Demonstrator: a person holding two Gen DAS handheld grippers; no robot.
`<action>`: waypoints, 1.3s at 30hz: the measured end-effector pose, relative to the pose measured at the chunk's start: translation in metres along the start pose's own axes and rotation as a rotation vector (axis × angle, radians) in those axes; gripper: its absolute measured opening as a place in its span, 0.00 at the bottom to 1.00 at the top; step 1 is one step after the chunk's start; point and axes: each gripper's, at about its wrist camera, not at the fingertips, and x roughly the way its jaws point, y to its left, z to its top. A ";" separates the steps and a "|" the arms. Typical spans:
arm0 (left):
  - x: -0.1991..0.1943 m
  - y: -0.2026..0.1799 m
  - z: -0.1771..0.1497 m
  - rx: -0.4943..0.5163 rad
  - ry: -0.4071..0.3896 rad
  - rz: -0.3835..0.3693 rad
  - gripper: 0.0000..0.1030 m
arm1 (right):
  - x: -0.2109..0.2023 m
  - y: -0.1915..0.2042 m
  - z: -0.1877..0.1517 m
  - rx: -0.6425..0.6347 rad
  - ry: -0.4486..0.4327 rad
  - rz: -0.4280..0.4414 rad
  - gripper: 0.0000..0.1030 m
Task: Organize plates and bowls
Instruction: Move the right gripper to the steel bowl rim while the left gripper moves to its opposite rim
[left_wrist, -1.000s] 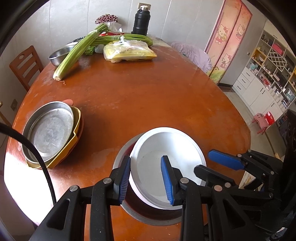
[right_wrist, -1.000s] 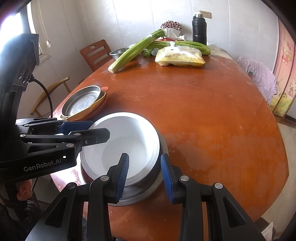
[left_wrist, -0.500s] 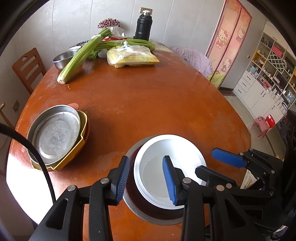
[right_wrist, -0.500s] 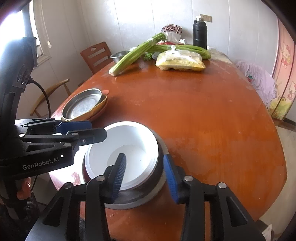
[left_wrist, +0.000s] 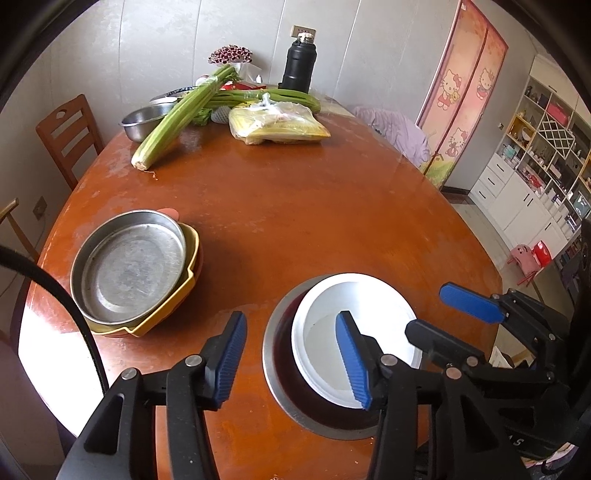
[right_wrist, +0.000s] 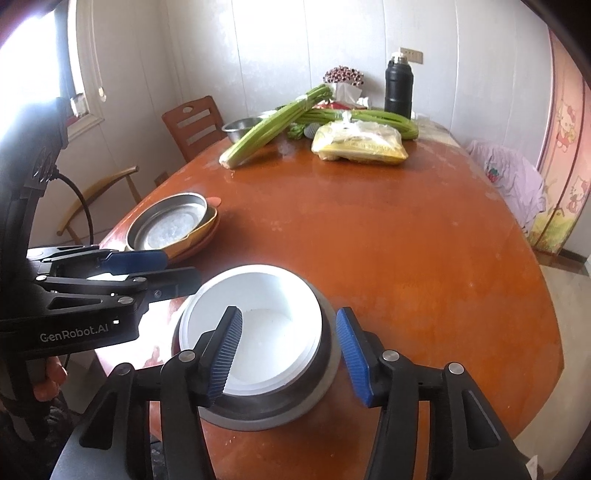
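Note:
A white bowl (left_wrist: 369, 306) sits nested inside a steel bowl (left_wrist: 280, 369) near the table's front edge. My left gripper (left_wrist: 289, 317) straddles the left rims of both bowls. Its jaws are opening, one pad inside the white bowl and one outside the steel bowl, neither pressing. My right gripper (right_wrist: 288, 313) straddles the right rims of the white bowl (right_wrist: 266, 291) and the steel bowl (right_wrist: 325, 354) in the same way. Its jaws are opening too, clear of the rims. Each gripper also shows in the other's view: the right gripper (left_wrist: 443, 314) and the left gripper (right_wrist: 183, 266).
A stack with a steel pan (left_wrist: 133, 269) on a yellow dish and an orange plate lies at the table's left. Celery (left_wrist: 177, 118), a yellow bag (left_wrist: 277, 125), a small steel bowl (left_wrist: 144, 120) and a black flask (left_wrist: 299, 62) crowd the far end. A wooden chair (left_wrist: 68, 136) stands left.
Both grippers' jaws have widened and come off the bowl rims. The white bowl has settled lower into the steel bowl, and both grippers have drawn back a little.

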 end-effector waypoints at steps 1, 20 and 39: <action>-0.001 0.001 0.000 -0.002 -0.002 0.002 0.52 | -0.001 0.000 0.000 0.001 -0.003 -0.001 0.54; 0.012 0.008 -0.008 -0.017 0.020 0.016 0.57 | 0.014 -0.013 -0.005 0.067 0.041 -0.007 0.61; 0.037 0.005 -0.009 -0.025 0.072 0.007 0.57 | 0.030 -0.024 -0.011 0.092 0.081 -0.002 0.62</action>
